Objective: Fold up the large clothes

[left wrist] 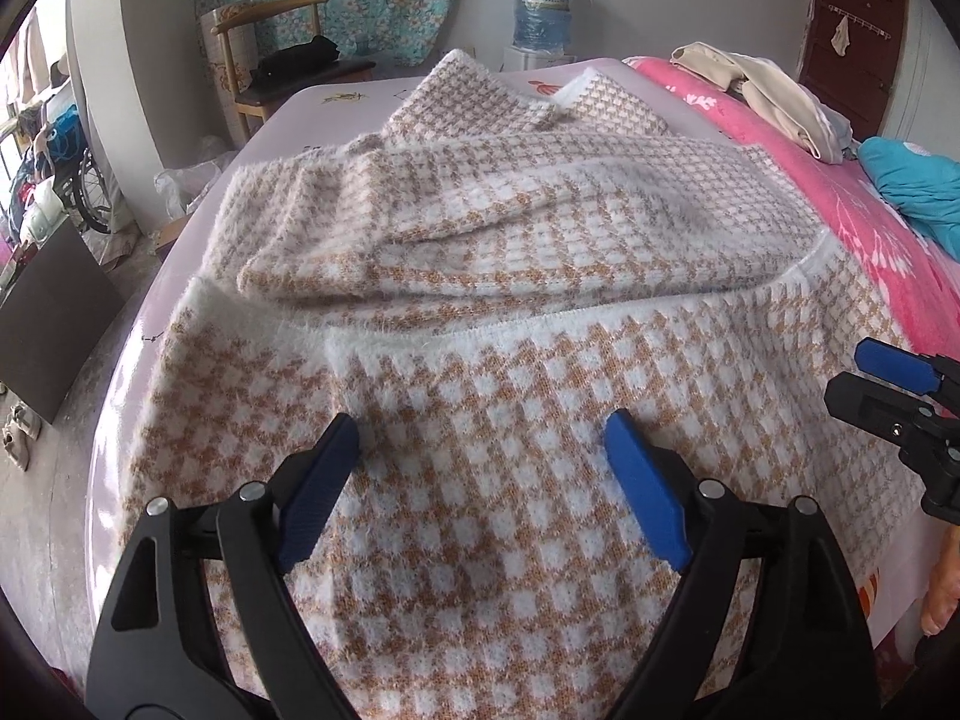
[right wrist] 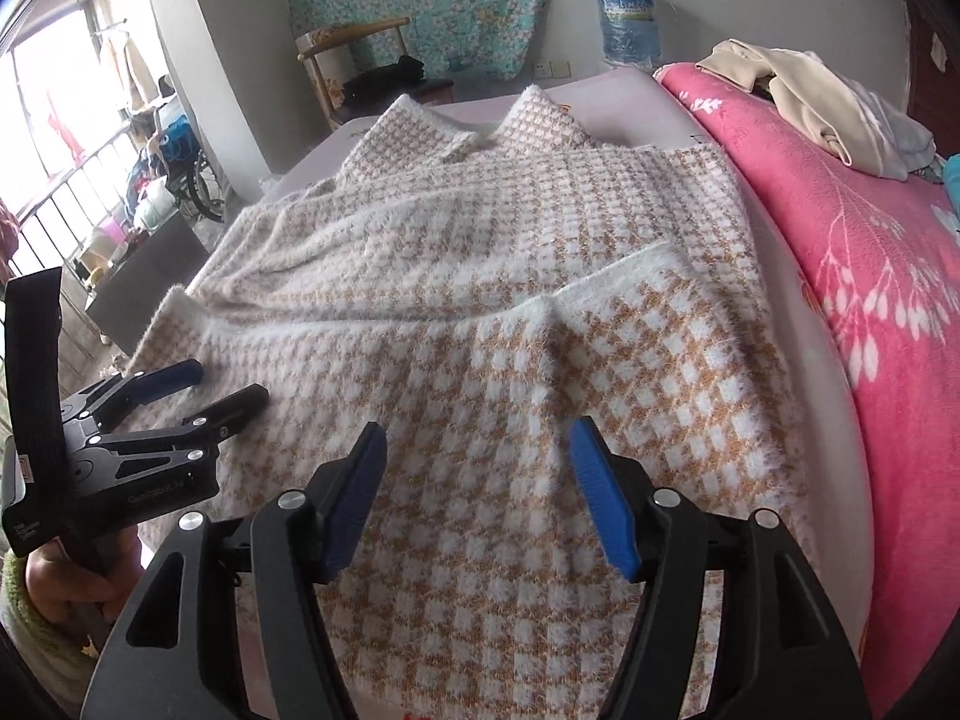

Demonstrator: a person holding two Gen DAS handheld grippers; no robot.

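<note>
Both my tongs hang released, jaws spread, my left gripper [left wrist: 480, 438] and right gripper [right wrist: 477, 450] just above the near hem of the houndstooth sweater [left wrist: 510, 312]. It lies partly folded across the bed [left wrist: 360, 90], and beyond it a pink blanket [right wrist: 840, 192] carries beige clothes [right wrist: 792, 96].

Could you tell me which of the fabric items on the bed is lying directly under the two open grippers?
The tan-and-white houndstooth garment, under the left gripper and right gripper. The beige clothes and teal item lie apart on the pink blanket.

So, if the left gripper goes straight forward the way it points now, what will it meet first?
Most likely the checked sweater right below and ahead of the open left gripper, probably near its folded edge; the depth is hard to judge.
</note>
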